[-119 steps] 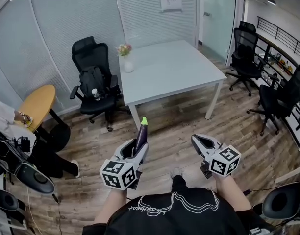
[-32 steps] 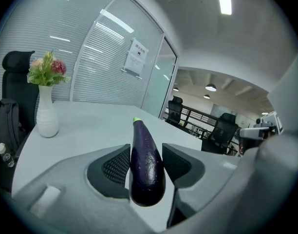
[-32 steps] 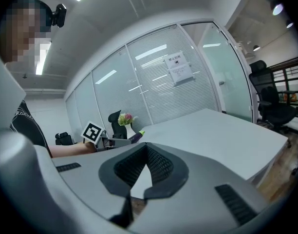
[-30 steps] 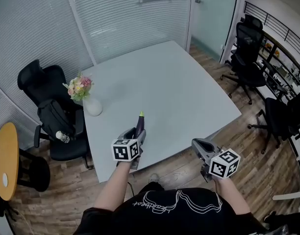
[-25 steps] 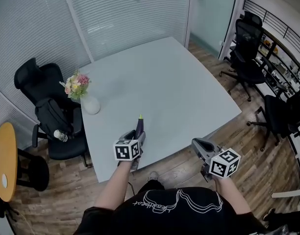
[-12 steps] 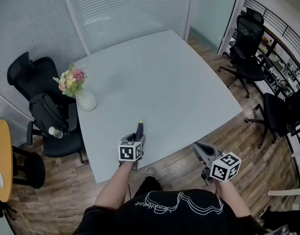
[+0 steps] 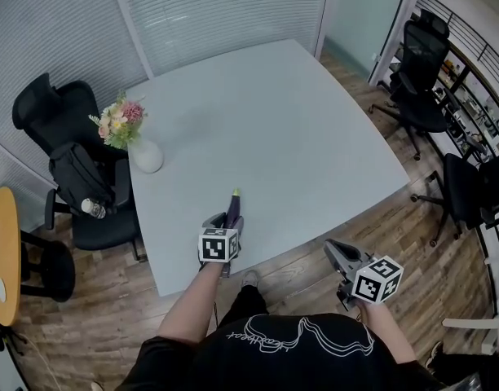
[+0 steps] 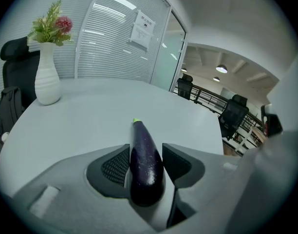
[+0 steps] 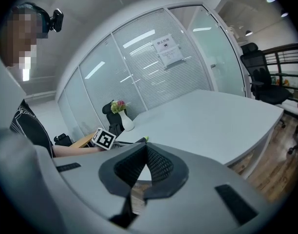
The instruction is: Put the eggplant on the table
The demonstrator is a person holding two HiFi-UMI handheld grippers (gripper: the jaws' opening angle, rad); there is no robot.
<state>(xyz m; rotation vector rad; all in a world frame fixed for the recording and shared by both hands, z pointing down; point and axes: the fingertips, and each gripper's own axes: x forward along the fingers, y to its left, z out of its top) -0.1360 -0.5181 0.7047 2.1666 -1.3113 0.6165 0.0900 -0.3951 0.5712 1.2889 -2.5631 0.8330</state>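
A dark purple eggplant (image 7: pixel 233 207) with a green tip sticks forward out of my left gripper (image 7: pixel 231 221), whose jaws are shut on its thick end. In the left gripper view the eggplant (image 8: pixel 145 160) sits between the two black pads and points out over the pale grey table (image 8: pixel 90 116). It hangs low over the table (image 7: pixel 274 120) near its front edge; I cannot tell whether it touches. My right gripper (image 7: pixel 337 250) is off the table's front right edge, above the wooden floor. Its jaws (image 9: pixel 145 147) meet at the tips with nothing between them.
A white vase of flowers (image 7: pixel 145 155) stands at the table's left edge. A black chair with a backpack (image 7: pixel 74 177) is left of the table, more black chairs (image 7: pixel 425 63) at the right. An orange round table (image 7: pixel 1 251) lies at far left.
The person has walked up to the table. Both grippers have sunk, and the eggplant in the left gripper is now over the tabletop near the front edge.
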